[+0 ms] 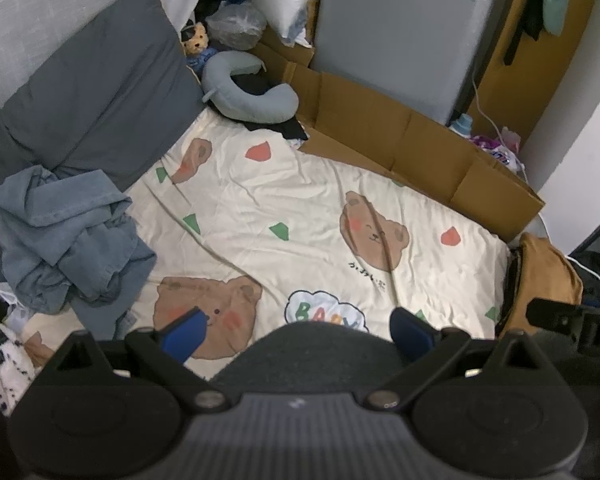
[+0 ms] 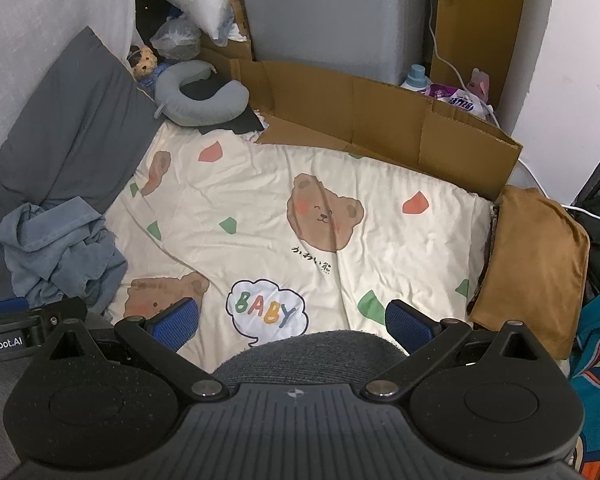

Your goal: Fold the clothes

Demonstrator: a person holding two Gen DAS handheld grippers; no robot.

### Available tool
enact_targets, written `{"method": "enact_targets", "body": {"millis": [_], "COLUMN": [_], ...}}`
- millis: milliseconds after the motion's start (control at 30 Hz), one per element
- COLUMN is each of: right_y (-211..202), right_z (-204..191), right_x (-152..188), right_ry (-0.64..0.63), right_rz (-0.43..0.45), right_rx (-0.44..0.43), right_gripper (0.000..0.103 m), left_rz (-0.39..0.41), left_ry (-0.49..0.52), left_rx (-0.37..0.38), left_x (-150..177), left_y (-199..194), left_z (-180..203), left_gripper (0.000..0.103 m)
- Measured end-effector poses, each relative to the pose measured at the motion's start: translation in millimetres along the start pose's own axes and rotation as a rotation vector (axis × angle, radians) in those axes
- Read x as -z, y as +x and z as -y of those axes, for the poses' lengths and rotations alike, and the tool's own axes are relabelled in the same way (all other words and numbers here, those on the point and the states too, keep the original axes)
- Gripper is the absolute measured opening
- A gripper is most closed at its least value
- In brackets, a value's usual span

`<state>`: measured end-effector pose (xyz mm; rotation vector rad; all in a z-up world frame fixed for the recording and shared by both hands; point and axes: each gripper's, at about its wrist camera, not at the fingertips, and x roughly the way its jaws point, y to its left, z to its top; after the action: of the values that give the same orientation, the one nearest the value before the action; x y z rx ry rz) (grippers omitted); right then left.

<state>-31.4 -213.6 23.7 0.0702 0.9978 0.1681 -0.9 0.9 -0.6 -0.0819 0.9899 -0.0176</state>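
Denim makes up the crumpled blue garment [image 1: 66, 236] heaped at the left edge of the bed, partly on the cream bear-print sheet [image 1: 300, 208] and partly against the grey pillow [image 1: 96, 96] that leans on the wall. Both tools hover above the near edge of the bed with nothing in them: the left gripper [image 1: 298, 330] has its blue pads spread wide, and the right gripper [image 2: 292, 324] is just as far apart, the "BABY" cloud print showing between its fingers. A folded tan cloth [image 2: 536, 264] lies at the right edge of the bed (it looks already done, though that is a guess), so the denim heap seems the piece to tackle, and no fold on it has begun. The main risk is a blind pinch: the heap is bunched in several layers, and closing on the nearest ridge would probably catch two layers at once, so the garment would lift as a knot instead of opening out. Pads pressed too low could also grab the sheet beneath and drag it into wrinkles. Pulling toward the middle of the bed might tug the pillow along if a sleeve is caught under it; the pictures do not show whether one is. A patterned black-and-white fabric [image 1: 0, 344] at the near left corner could get swept up too.
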Motion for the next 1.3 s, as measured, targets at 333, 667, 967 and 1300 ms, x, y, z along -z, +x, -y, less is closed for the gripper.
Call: {"method": "enact_targets", "body": {"millis": [333,667,967,1300], "right_y": [-2.8,-4.1,-3.8,-4.6], "right_z": [1.2,0.8,0.1,3.1], "right_x": [-3.4,-0.4,-1.5,0.4], "right_ry": [-0.008,-0.003,-0.006,0.010], "right_rz": [0.003,0.012,0.009,0.017], "right_rx": [0.006,0.009,0.014,-0.002], "right_gripper": [0.102,0.102,0.102,0.102], "left_rz": [0.004,0.009,0.027,0.036], "left_ry": [0.002,0.005,0.013,0.016], "left_rx": [-0.012,-0.017,-0.025,-0.028], "left_x": [0.4,0.5,0.0,1.3], "left_y": [1.4,0.9,-1.4,-2.8], "left_z": [3.7,2.2,2.3,2.0], "left_gripper": [0.099,0.099,0.099,0.099]}}
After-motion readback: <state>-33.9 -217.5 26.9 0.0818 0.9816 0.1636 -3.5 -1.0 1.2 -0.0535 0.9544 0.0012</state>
